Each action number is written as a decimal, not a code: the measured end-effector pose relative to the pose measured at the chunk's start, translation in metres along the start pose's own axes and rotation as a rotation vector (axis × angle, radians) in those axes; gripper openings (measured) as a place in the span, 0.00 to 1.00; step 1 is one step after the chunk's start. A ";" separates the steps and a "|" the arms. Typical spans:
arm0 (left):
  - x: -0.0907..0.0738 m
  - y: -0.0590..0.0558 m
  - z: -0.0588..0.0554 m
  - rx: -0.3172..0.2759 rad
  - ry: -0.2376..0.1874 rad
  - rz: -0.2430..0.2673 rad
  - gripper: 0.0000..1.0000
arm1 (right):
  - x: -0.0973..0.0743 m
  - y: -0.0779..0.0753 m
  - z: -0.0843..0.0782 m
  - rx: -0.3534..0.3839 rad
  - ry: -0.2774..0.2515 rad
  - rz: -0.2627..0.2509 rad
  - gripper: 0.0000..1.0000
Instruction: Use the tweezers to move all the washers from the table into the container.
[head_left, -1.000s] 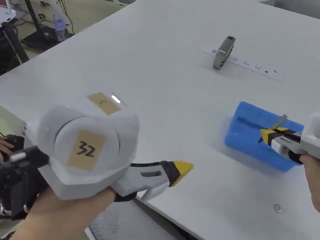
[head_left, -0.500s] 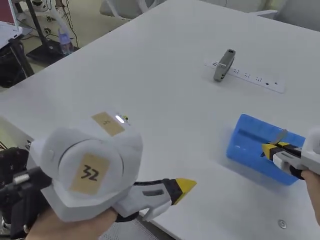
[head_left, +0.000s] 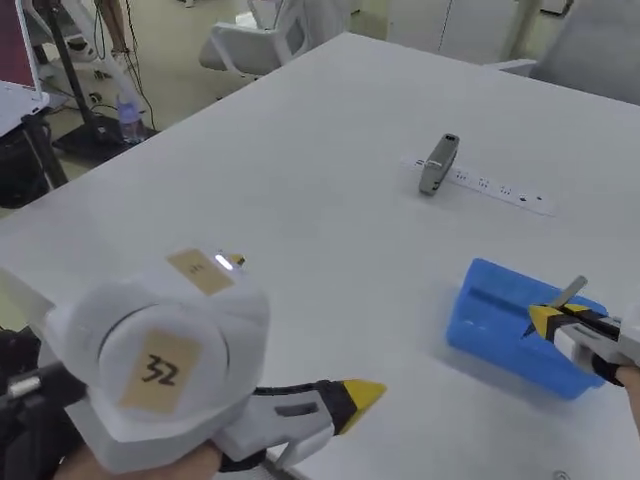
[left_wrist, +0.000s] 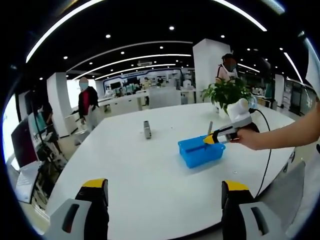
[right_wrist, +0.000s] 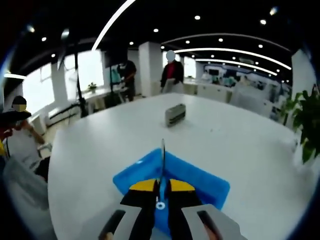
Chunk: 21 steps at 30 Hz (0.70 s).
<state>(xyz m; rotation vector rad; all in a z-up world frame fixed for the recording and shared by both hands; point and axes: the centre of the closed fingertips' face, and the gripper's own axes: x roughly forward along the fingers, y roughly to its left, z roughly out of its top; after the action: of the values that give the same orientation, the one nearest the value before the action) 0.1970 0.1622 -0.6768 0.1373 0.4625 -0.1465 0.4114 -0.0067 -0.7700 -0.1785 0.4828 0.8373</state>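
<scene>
The blue container stands on the white table at the right; I also see the container and the container from each gripper. My right gripper hovers over its right part, shut on thin metal tweezers that point up and away. The tweezers stick out between the closed yellow-tipped jaws. The right gripper hangs above the container's far edge. My left gripper is low near the table's front edge, open and holding nothing. A small washer lies on the table in front of the container.
A grey block sits on one end of a white power strip at the back of the table. The table edge runs along the left, with chairs and stands beyond. People stand in the room behind.
The head camera has tilted up, so more of the table's far side shows. Both grippers keep about the same places relative to the container.
</scene>
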 end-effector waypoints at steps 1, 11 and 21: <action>-0.001 0.000 0.000 -0.001 -0.001 0.001 0.97 | -0.004 0.001 0.003 0.001 -0.011 0.001 0.04; -0.003 -0.005 -0.005 -0.074 0.003 -0.024 0.99 | -0.050 0.024 0.007 -0.022 -0.074 -0.009 0.04; 0.000 -0.010 -0.008 -0.030 0.007 -0.023 0.99 | -0.065 0.021 -0.031 0.031 -0.023 -0.034 0.04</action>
<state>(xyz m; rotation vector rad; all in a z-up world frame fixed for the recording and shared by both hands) 0.1918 0.1533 -0.6848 0.1036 0.4733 -0.1612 0.3481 -0.0474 -0.7654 -0.1482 0.4700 0.7978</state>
